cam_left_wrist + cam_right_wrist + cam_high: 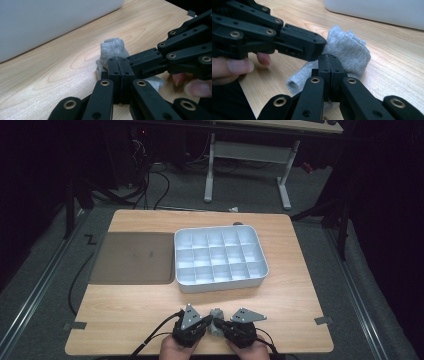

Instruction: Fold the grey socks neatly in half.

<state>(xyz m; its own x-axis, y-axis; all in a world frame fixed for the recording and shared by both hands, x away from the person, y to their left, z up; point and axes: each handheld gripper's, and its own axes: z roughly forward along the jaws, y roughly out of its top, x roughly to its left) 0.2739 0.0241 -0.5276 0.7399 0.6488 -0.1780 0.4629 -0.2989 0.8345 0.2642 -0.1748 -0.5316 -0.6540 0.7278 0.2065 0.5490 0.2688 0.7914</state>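
Both grippers (201, 326) (223, 324) meet at grey sock (216, 314), table (290, 295) near edge.

We cannot tell whether the grey sock (347, 53) is pinched or merely touched, since the closed tips of the right gripper (329, 61) and the left gripper (120, 65) cover the cloth where they meet it. In the high view the sock (216, 314) is too small for us to read its shape. The white tray (50, 22) is cut off by the frame's top and left edges. Both hands (175, 349) run off the bottom edge.
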